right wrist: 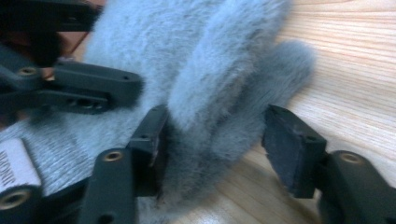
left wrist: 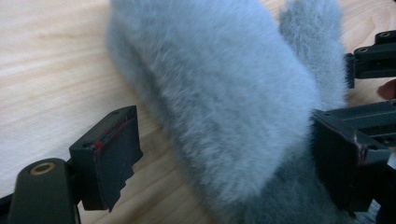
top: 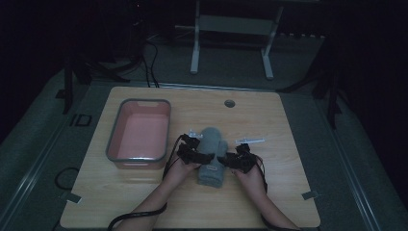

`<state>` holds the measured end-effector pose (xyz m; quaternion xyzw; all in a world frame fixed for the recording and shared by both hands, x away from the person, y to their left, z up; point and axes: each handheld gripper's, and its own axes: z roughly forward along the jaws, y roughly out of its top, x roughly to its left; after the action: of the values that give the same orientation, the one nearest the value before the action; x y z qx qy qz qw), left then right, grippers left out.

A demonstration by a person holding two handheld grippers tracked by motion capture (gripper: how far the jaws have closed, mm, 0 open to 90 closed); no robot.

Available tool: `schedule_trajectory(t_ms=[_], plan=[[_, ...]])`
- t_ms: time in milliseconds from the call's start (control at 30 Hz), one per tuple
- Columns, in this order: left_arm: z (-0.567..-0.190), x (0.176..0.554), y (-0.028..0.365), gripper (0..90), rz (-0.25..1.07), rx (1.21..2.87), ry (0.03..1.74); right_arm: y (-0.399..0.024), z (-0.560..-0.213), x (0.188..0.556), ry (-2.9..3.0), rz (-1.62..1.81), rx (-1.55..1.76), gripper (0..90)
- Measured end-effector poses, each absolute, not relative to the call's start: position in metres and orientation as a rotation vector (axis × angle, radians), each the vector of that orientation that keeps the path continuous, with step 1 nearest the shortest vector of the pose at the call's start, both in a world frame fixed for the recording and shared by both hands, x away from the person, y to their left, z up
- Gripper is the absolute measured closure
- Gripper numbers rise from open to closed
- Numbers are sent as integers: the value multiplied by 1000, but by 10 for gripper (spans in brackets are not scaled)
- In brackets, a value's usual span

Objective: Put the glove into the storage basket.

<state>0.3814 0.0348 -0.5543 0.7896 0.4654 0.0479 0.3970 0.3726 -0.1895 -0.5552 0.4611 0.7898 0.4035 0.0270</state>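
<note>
The left tool (left wrist: 224, 158) was seen with its two black jaws spread wide, a fluffy grey fabric mitten (left wrist: 224, 102) lying between them; the jaw on the right of the left gripper view was pressed against the fleece, while the other jaw stood apart from it over bare wood. The right tool (right wrist: 215, 149) was likewise held spread, its jaws set on either side of the mitten's thumb lobe (right wrist: 261, 88), with one jaw touching the pile and the other just beside it. A white sewn label (right wrist: 14, 163) was seen on the ribbed cuff, close to the right tool's base.

From above, the mitten (top: 211, 154) was found lying flat on the light wooden tabletop (top: 288, 192), between the left tool (top: 195, 153) and the right tool (top: 240, 159), cuff toward the person and rounded tip away. Each tool was gripped by a bare hand, the left hand (top: 177, 169) and the right hand (top: 251, 179), with forearms entering from the near edge and black cables trailing from them.

Beyond and outward of the left tool, a grey-rimmed rectangular plastic tub with a pink inside (top: 139, 132) was set on the tabletop, well apart from the mitten. Farther off, past the tabletop's far edge, a white metal frame (top: 231, 33) was standing on the dim floor.
</note>
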Motion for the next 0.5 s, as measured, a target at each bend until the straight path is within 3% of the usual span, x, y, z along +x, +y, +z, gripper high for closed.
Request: schedule_trajectory(t_ms=[100,200,367,500], plan=[[-558,383,36,173,85,1989,1164,-188,-555,374,2468,1232,1396,506],[-561,383,35,348,37,1968,1120,-187,-555,374,2483,1236,1385,581],[-561,385,34,514,-34,1957,1117,-186,-555,375,2505,1238,1379,672],[-558,383,31,636,2,1984,1074,-183,-552,374,2513,1215,1340,737]])
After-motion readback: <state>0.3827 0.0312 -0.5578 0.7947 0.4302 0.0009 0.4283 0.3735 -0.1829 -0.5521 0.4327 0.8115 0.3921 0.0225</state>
